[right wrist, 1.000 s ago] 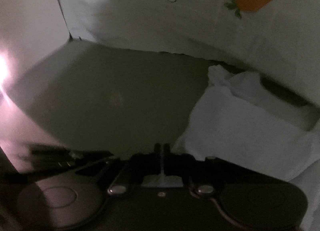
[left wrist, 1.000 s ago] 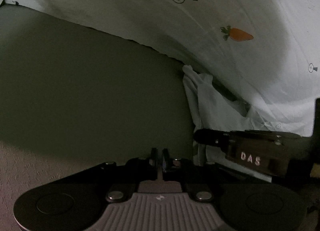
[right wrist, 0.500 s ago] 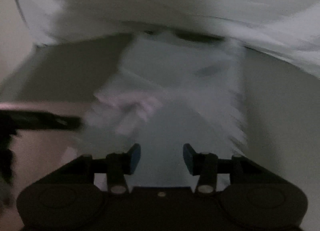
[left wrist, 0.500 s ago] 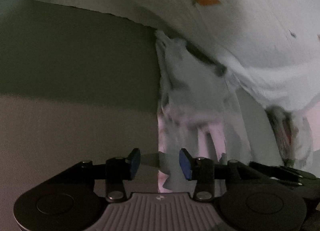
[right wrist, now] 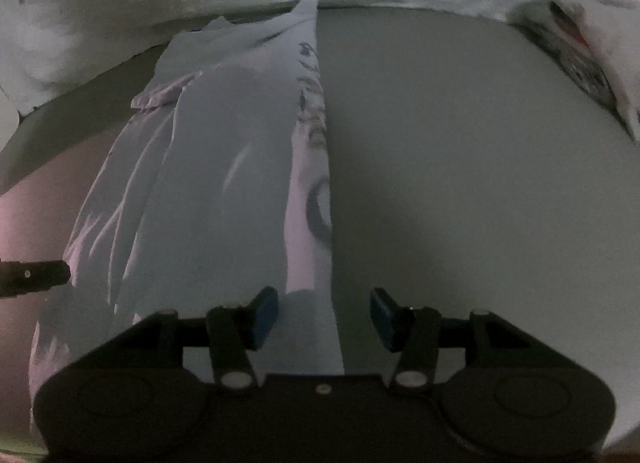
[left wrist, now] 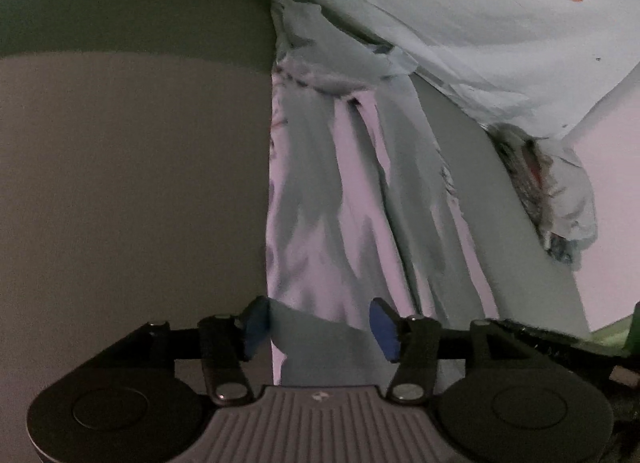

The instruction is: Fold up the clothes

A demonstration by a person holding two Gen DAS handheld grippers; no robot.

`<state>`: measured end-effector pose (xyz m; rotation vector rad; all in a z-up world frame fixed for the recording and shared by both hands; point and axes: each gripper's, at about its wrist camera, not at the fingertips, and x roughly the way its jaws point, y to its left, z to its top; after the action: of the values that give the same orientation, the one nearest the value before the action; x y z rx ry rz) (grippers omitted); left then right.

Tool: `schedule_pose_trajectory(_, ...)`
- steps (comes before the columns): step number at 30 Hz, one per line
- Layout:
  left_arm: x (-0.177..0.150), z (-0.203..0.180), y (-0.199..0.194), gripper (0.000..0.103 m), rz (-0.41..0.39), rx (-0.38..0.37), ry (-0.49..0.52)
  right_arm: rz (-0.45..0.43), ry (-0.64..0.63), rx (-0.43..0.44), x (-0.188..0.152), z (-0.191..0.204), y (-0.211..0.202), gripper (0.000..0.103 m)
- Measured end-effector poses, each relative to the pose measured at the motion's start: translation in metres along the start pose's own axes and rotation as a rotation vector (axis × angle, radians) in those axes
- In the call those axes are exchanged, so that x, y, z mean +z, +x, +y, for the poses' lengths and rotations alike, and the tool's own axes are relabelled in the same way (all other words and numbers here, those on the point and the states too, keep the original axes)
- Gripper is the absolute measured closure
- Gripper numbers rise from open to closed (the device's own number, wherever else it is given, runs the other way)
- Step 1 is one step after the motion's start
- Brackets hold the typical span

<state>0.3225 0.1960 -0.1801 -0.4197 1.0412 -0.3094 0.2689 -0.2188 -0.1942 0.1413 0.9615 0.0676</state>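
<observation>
A dim grey bench (left wrist: 120, 183) is backed by a white sheet (left wrist: 480, 23) printed with small carrots. A pale shirt (left wrist: 328, 203) lies on the bench, folded into a long strip running away from both pairs of fingers. The left gripper (left wrist: 318, 325) has its blue-padded fingers (left wrist: 256, 323) about half apart and opening; the shirt's near end lies between them, but the pads do not press it. The right gripper (right wrist: 324, 317) is likewise half open and opening, fingers (right wrist: 266, 315) straddling the shirt's (right wrist: 224, 183) right edge without gripping. A crumpled grey garment (left wrist: 548, 191) lies far right of the left fingers.
</observation>
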Motion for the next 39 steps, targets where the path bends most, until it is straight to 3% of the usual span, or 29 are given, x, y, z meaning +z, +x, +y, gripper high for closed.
schedule_pose_trajectory(6,-0.028,0.007,-0.015,0.039,0.033,-0.078,-0.033,-0.023,0.043,0.031,-0.051,-0.001,-0.024,0.047)
schedule_pose_trajectory(10,-0.045,0.013,-0.021,0.035,0.066,-0.142,-0.111,-0.026,0.109,0.122,-0.065,-0.009,-0.032,0.046)
schedule_pose_trajectory(14,-0.062,0.015,-0.024,0.033,0.072,-0.188,-0.184,-0.014,0.255,0.299,-0.078,-0.032,-0.034,0.044)
schedule_pose_trajectory(19,-0.08,0.021,-0.025,0.032,0.06,-0.238,-0.323,0.044,0.622,0.624,-0.099,-0.085,-0.021,0.045)
schedule_pose_trajectory(20,-0.082,0.022,-0.025,0.033,0.053,-0.244,-0.354,0.054,0.665,0.648,-0.102,-0.091,-0.018,0.05)
schedule_pose_trajectory(23,-0.088,0.024,-0.028,0.034,0.049,-0.246,-0.417,0.068,0.658,0.569,-0.106,-0.094,-0.02,0.066)
schedule_pose_trajectory(29,-0.095,0.008,-0.032,0.034,0.084,-0.182,-0.35,0.125,0.424,0.485,-0.09,-0.074,-0.028,0.064)
schedule_pose_trajectory(33,-0.093,0.002,-0.03,0.033,0.079,-0.135,-0.335,0.137,0.346,0.481,-0.083,-0.061,-0.029,0.053)
schedule_pose_trajectory(36,-0.092,-0.006,-0.03,0.034,0.066,-0.082,-0.351,0.144,0.267,0.48,-0.076,-0.052,-0.028,0.052)
schedule_pose_trajectory(37,-0.092,-0.01,-0.03,0.035,0.064,-0.055,-0.336,0.145,0.244,0.48,-0.074,-0.049,-0.028,0.056)
schedule_pose_trajectory(38,-0.091,-0.015,-0.03,0.041,0.063,-0.025,-0.313,0.147,0.227,0.481,-0.073,-0.047,-0.026,0.077)
schedule_pose_trajectory(39,-0.09,-0.02,-0.03,0.053,0.064,0.005,-0.287,0.148,0.211,0.482,-0.072,-0.044,-0.025,0.088)
